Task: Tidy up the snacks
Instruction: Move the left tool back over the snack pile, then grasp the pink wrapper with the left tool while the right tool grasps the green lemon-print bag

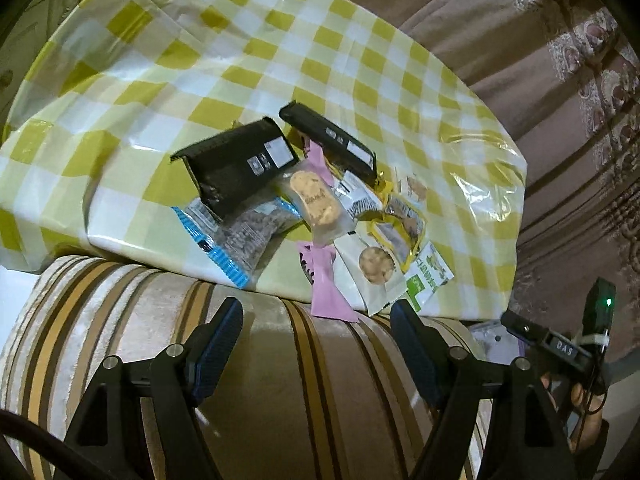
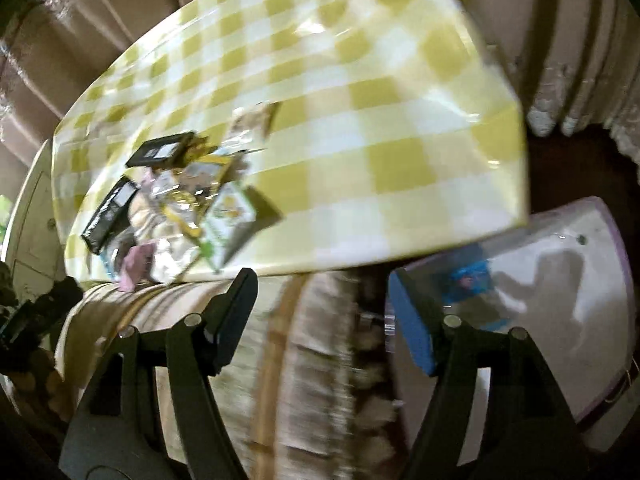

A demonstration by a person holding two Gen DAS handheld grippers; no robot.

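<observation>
A pile of snack packets lies on the yellow checked tablecloth (image 1: 280, 60) near its front edge. It includes two black packets (image 1: 240, 164) (image 1: 332, 140), a blue-edged packet (image 1: 236, 240), a clear-wrapped cookie (image 1: 316, 200), a pink packet (image 1: 326, 288), a white cookie packet (image 1: 372, 272) and a green-and-white packet (image 1: 430, 276). My left gripper (image 1: 316, 312) is open just short of the pile, above a striped cushion, holding nothing. My right gripper (image 2: 324, 284) is open and empty, between the cushion and a clear bin (image 2: 580, 300). A blue packet (image 2: 468, 280) lies in the bin. The right wrist view is blurred; the pile (image 2: 180, 200) sits at its left.
A cream and brown striped cushion (image 1: 280, 380) runs along the cloth's front edge. Brown patterned sofa cushions (image 1: 560, 100) stand behind and to the right. In the left wrist view, the body of the other hand-held device (image 1: 568, 350) and fingers show at the lower right.
</observation>
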